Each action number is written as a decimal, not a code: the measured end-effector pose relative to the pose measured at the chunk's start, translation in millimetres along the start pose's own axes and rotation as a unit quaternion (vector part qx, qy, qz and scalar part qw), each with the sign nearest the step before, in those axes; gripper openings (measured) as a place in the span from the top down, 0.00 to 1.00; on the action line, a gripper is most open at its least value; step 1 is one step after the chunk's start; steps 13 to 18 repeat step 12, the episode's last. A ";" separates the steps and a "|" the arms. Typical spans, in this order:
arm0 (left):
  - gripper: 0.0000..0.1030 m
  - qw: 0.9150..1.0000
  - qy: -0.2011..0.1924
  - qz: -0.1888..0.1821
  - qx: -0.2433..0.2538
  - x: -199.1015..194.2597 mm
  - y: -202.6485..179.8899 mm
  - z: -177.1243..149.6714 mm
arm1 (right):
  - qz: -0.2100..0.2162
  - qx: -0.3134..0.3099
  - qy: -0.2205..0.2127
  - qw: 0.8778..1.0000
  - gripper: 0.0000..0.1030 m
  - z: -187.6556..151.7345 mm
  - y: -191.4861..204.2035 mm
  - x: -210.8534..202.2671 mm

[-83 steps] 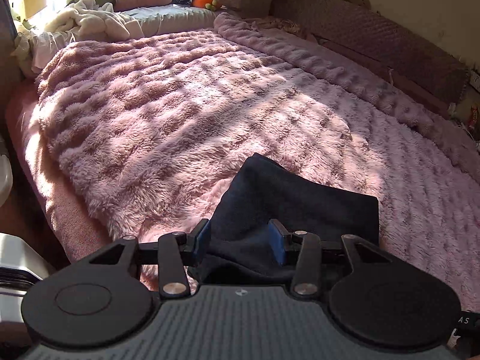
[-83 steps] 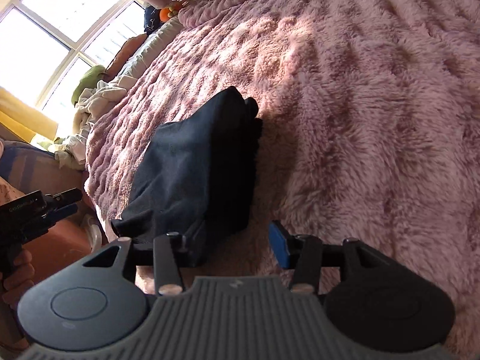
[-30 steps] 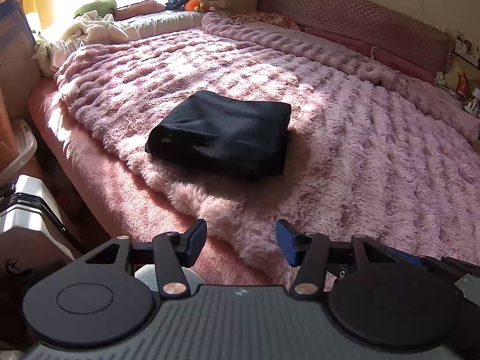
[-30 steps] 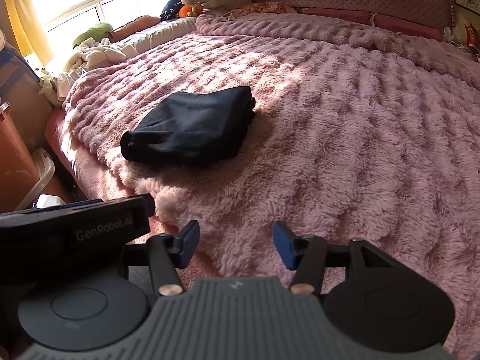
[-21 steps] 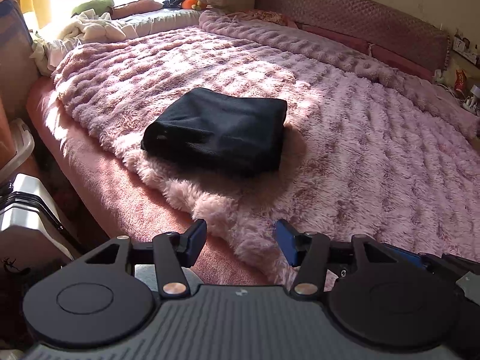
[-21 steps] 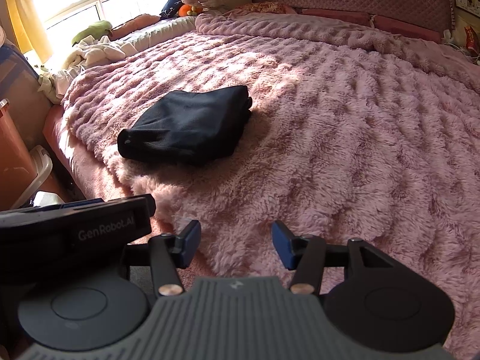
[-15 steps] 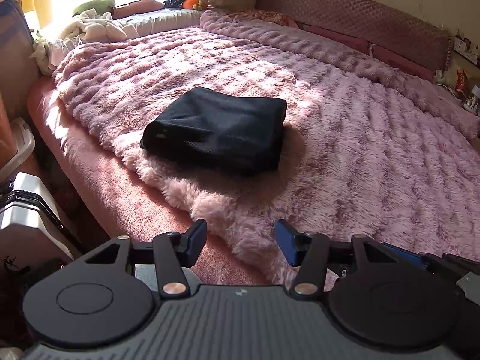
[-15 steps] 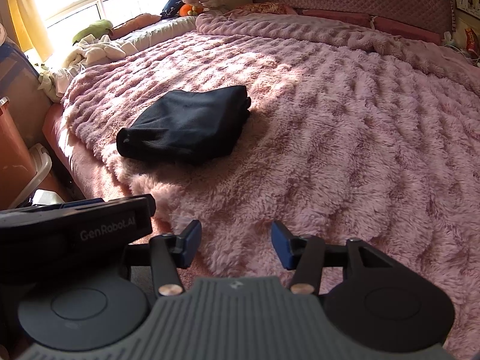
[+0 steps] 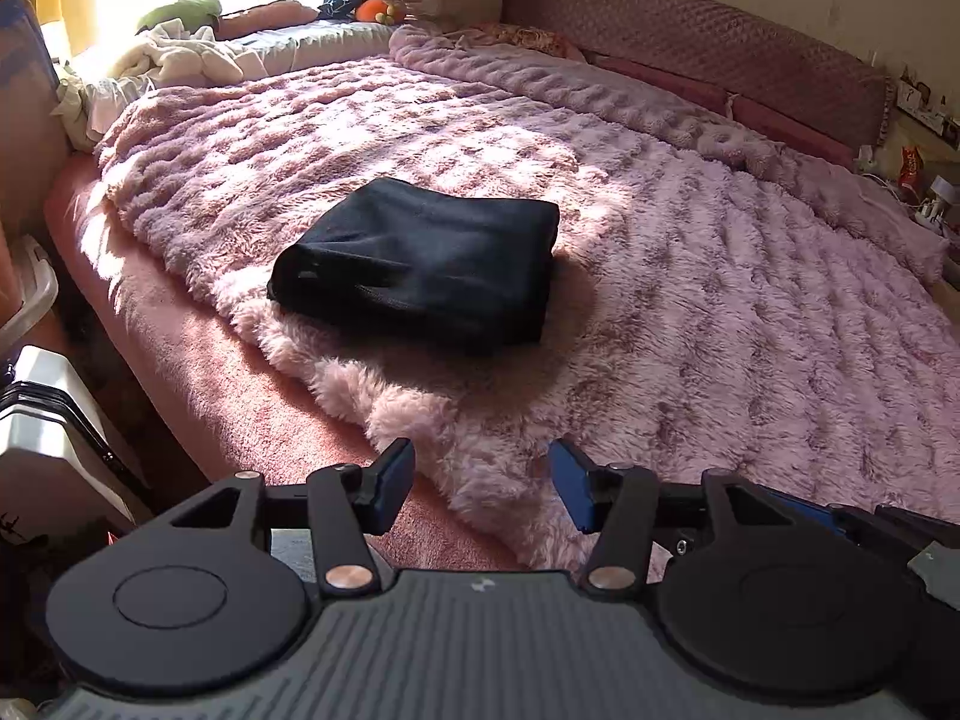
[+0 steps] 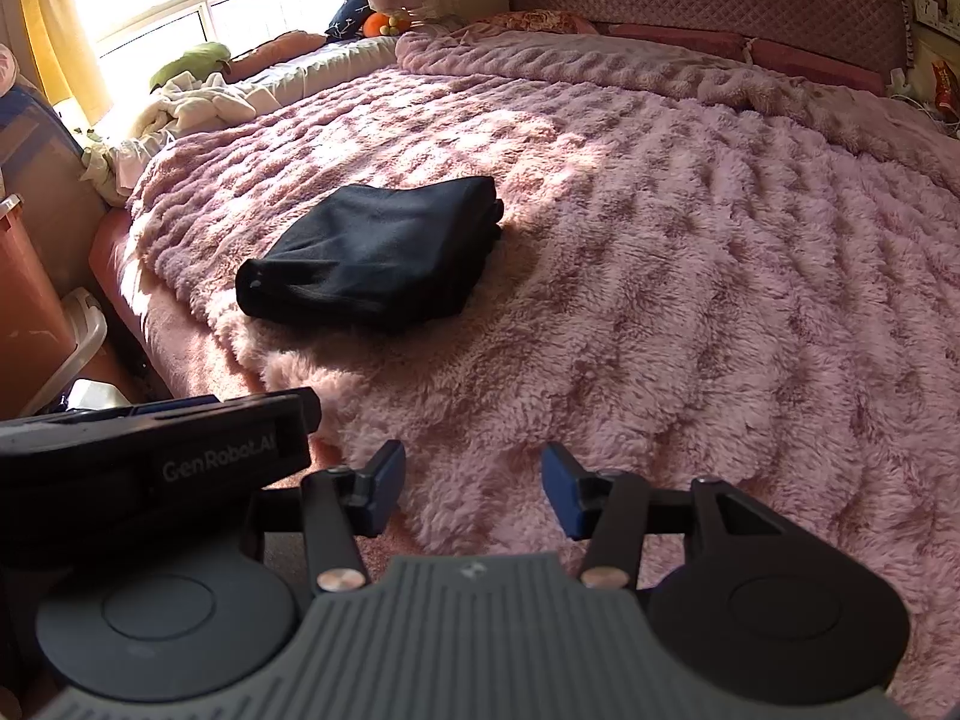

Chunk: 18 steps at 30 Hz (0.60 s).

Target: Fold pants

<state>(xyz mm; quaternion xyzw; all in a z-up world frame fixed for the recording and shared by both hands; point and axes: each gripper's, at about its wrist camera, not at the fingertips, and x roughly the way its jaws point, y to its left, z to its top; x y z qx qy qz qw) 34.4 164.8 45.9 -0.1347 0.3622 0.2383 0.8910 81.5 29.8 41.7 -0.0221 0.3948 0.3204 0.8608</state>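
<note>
The black pants [image 9: 420,258] lie folded into a compact rectangle on the fluffy pink blanket [image 9: 720,312], near the bed's left edge; they also show in the right wrist view [image 10: 372,252]. My left gripper [image 9: 480,480] is open and empty, held back off the bed's near edge, well short of the pants. My right gripper [image 10: 468,480] is open and empty, also pulled back over the near edge. The left gripper's body [image 10: 150,456] shows at the left of the right wrist view.
A padded headboard [image 9: 690,42] runs along the far right. Crumpled light clothes [image 9: 180,57] and soft toys [image 9: 372,6] lie by the window. A white plastic bin [image 9: 36,288] and a white appliance [image 9: 48,438] stand on the floor at left.
Both grippers have let go of the pants and drawn back from the bed. In the last second the views barely shift; the pants lie still.
</note>
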 end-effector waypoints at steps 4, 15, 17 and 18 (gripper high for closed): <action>0.41 1.000 -0.001 -0.001 -0.001 -0.3 0.1 -0.4 | 0.000 0.000 -0.001 1.000 0.54 -0.2 0.4 -0.3; 0.40 1.000 -0.012 -0.005 -0.008 -0.6 2.5 0.6 | -0.005 -0.004 -0.011 1.000 0.54 0.0 1.2 -1.1; 0.40 1.000 -0.012 -0.005 -0.008 -0.6 2.5 0.6 | -0.005 -0.004 -0.011 1.000 0.54 0.0 1.2 -1.1; 0.40 1.000 -0.012 -0.005 -0.008 -0.6 2.5 0.6 | -0.005 -0.004 -0.011 1.000 0.54 0.0 1.2 -1.1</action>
